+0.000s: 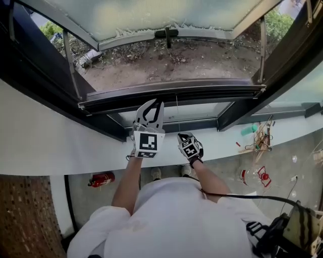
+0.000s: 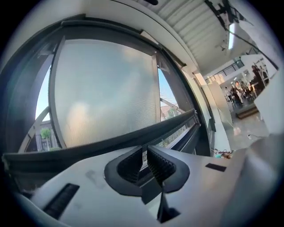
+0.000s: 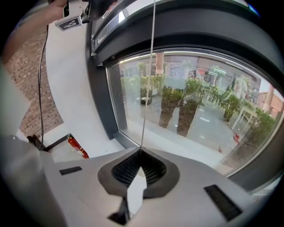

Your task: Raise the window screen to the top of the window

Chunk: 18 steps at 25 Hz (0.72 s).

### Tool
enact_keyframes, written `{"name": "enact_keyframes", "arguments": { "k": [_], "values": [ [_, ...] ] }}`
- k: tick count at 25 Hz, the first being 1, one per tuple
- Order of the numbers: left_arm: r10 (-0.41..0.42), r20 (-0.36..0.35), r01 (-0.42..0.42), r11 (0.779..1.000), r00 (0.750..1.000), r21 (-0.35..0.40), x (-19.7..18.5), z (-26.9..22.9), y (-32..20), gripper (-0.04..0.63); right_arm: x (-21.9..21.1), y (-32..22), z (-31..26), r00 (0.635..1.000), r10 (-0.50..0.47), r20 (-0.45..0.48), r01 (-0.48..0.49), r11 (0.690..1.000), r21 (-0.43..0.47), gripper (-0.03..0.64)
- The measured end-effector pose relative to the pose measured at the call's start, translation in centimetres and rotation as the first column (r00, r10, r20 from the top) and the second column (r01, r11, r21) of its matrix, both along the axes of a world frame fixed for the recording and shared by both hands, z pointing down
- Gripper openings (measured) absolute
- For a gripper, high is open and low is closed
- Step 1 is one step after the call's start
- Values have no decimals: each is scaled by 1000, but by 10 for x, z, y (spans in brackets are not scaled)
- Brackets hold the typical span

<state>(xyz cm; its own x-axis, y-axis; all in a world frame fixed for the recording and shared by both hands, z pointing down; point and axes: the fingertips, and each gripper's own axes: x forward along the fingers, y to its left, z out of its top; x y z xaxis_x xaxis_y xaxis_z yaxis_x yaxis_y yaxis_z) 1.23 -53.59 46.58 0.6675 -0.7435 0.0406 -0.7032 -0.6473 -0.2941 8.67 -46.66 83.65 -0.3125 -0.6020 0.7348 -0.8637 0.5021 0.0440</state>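
The window screen's dark bottom rail (image 1: 171, 93) runs across the window opening; in the left gripper view the same rail (image 2: 111, 139) crosses just beyond my jaws. My left gripper (image 1: 157, 102) points at the rail's underside. Its jaws (image 2: 144, 150) stand barely apart, and I see nothing between them. A thin cord (image 1: 176, 113) hangs from the rail to my right gripper (image 1: 182, 137), just right of the left one. In the right gripper view the cord (image 3: 148, 66) rises straight from my right gripper (image 3: 142, 153), which is shut on it.
An outward-swung frosted pane (image 1: 151, 15) hangs beyond the rail. Dark frame posts (image 1: 30, 55) flank the opening above a white ledge (image 1: 60, 146). A red fire extinguisher (image 1: 102, 178) stands on the floor at left. Small items (image 1: 257, 138) lie at right.
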Motion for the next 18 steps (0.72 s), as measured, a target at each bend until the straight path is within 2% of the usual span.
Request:
{"name": "enact_keyframes", "arguments": {
  "k": [3, 6, 18],
  "values": [
    [-27, -64, 23, 998, 998, -65, -7, 9, 4, 13, 0, 7, -2, 1000, 7, 19, -7, 1000, 6, 3],
    [-49, -95, 40, 994, 994, -98, -12, 14, 4, 2, -3, 7, -9, 999, 18, 48, -19, 1000, 20, 3],
    [-82, -110, 67, 989, 991, -134, -24, 21, 5, 2, -9, 4, -36, 993, 8, 118, -22, 993, 115, 3]
  ]
}}
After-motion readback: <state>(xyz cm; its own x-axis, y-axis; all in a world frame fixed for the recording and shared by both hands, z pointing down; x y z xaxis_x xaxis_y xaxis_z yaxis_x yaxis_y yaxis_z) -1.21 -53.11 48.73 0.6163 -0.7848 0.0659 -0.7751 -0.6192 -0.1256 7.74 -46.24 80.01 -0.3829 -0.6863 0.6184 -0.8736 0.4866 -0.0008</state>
